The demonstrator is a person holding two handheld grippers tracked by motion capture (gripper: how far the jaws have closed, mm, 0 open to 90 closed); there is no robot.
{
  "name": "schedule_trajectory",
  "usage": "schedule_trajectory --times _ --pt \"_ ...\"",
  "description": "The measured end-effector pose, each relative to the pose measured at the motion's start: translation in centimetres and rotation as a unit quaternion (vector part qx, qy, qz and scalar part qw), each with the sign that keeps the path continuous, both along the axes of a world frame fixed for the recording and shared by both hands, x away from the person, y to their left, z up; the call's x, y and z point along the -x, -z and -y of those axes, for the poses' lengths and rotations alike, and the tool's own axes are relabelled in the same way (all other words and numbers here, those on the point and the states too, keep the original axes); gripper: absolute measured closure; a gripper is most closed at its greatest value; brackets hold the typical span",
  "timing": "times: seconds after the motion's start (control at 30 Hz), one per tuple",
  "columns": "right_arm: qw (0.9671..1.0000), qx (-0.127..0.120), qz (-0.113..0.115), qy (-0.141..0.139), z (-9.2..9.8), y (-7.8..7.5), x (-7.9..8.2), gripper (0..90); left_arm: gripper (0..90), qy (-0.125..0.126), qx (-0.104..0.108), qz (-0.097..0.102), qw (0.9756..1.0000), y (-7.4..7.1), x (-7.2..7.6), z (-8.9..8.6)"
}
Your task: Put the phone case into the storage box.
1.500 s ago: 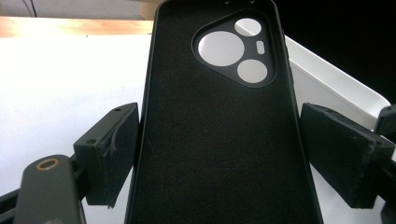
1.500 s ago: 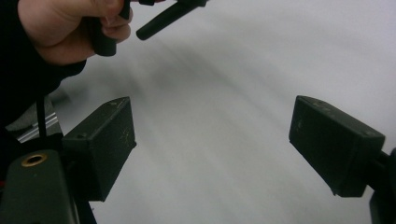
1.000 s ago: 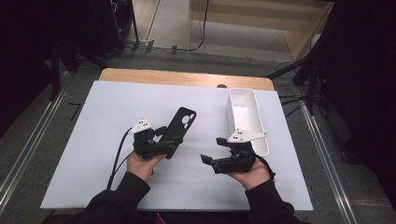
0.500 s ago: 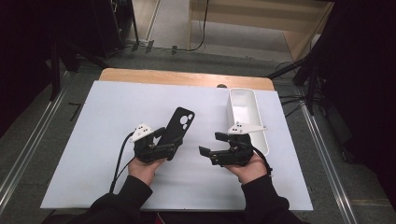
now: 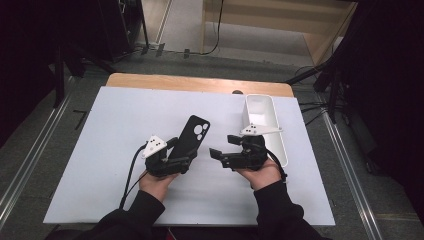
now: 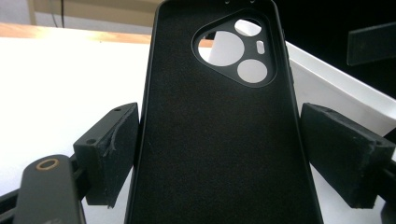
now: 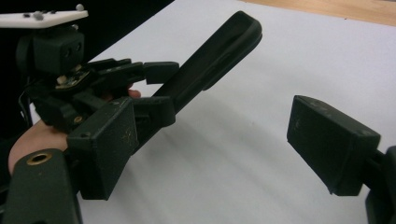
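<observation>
Two grippers over the white table (image 5: pixel 100 150). Left gripper (image 5: pixel 186 161) clamps a black phone case (image 5: pixel 192 136) by its lower sides, case tilted up off the table. Right gripper (image 5: pixel 216 154) jaws wide, nothing between, pointing toward the case. White tray (image 5: pixel 260 107) just beside the right hand.

Two handheld black grippers, dark long sleeves.
Left gripper (image 5: pixel 172 161): black blocky body, white three-cornered plate on top, black cable trailing toward the near edge beside the sleeve. Right gripper (image 5: pixel 226 154): same black build, pale plate on top with small knobs. Jaws are black rectangular blocks with rough worn pads (image 6: pixel 113 154), screw holes in their sides, and a brass-ringed hole on the black arm at the near left in both gripper views. Both sleeves (image 5: pixel 134 219) are black and reach the wrists.
</observation>
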State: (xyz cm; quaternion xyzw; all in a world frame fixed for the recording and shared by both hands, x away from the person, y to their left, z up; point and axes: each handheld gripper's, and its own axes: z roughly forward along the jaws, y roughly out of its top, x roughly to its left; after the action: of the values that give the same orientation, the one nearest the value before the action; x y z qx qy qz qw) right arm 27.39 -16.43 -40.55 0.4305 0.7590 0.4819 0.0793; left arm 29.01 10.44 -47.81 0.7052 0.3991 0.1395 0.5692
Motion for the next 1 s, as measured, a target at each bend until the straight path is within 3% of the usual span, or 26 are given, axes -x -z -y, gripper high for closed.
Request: schedule_trajectory --times 0.23,0.6,0.7,0.9,1.0 --pt "0.9998 -0.012 0.0 0.014 0.2 0.1 -0.6 14.5 14.2 -0.001 -0.001 0.025 0.9997 0.1 0.5 0.4" --pt "0.9991 -0.029 -0.011 0.027 0.0 0.1 -1.6 14.5 14.1 0.001 0.005 0.03 0.9995 0.4 0.8 0.7" --pt "0.9993 -0.018 -0.005 0.032 -0.3 0.1 -1.9 14.5 14.1 0.002 0.003 0.03 0.9995 0.4 0.8 0.8" --pt "0.9989 -0.028 -0.014 0.034 -0.5 0.0 -2.8 14.5 14.1 0.004 0.008 0.025 0.9996 0.4 0.7 0.8" --pt "0.9991 -0.018 -0.013 0.037 -0.7 0.0 -3.2 14.5 14.1 0.004 0.004 0.026 0.9996 0.4 0.8 0.8"
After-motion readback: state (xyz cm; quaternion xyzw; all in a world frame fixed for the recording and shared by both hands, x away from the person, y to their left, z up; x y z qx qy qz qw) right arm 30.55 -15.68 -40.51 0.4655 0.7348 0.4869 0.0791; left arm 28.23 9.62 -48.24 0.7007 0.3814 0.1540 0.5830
